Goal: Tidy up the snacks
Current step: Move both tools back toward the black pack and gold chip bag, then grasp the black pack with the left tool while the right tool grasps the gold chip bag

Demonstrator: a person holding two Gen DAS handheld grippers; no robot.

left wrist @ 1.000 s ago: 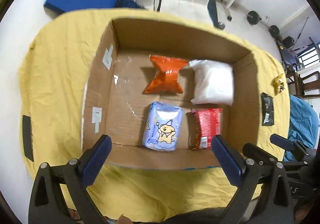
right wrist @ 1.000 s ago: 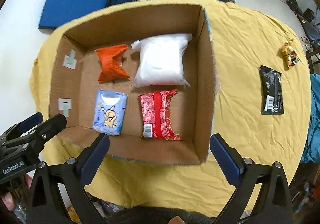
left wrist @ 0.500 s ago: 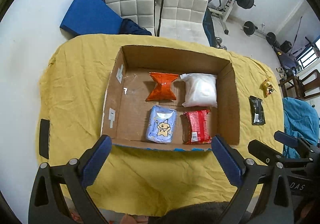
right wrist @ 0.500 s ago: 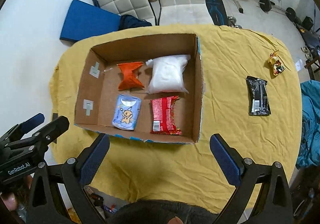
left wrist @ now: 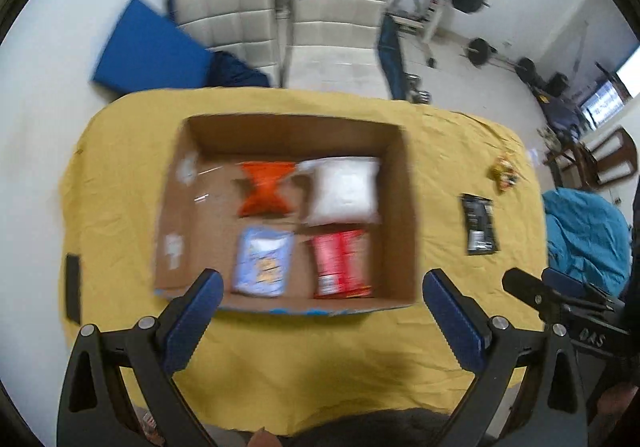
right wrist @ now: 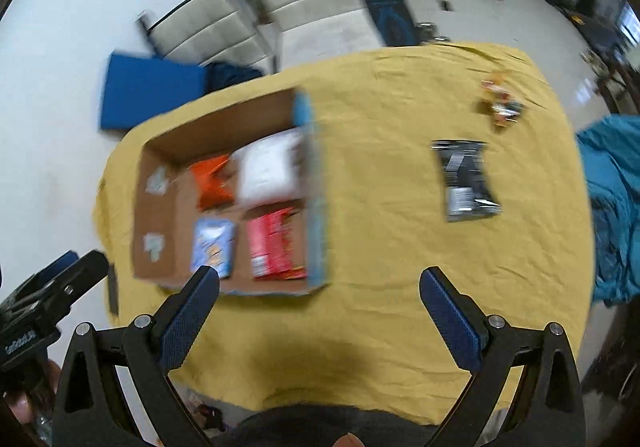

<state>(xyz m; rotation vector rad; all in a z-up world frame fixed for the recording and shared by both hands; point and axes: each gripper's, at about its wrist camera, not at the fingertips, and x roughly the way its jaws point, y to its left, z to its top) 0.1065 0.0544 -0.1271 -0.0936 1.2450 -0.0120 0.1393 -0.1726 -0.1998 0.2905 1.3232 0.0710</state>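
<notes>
Left wrist view shows us pulled well back and above the open brown cardboard box (left wrist: 288, 207), which looks smaller than it did a second ago; both cameras have risen and the pictures are now smeared by motion. Four snacks lie side by side on the box floor: an orange crinkled packet (left wrist: 264, 193), a white pillow-shaped bag (left wrist: 344, 191), a pale blue cartoon pouch (left wrist: 262, 261) and a red foil wrapper (left wrist: 340, 263).

Our left gripper (left wrist: 320, 311) and right gripper (right wrist: 318, 311) both hang over the yellow cloth-covered bench (right wrist: 380, 247) with fingers spread wide and nothing between them.

The right view has swung toward the black flat sachet (right wrist: 466, 179) and a small gold-and-red wrapped sweet (right wrist: 500, 103), probably a candy, though blur hides detail. Both lie on the cloth well apart from the box. We judge they are what remains, with the black sachet the likely next pick.
</notes>
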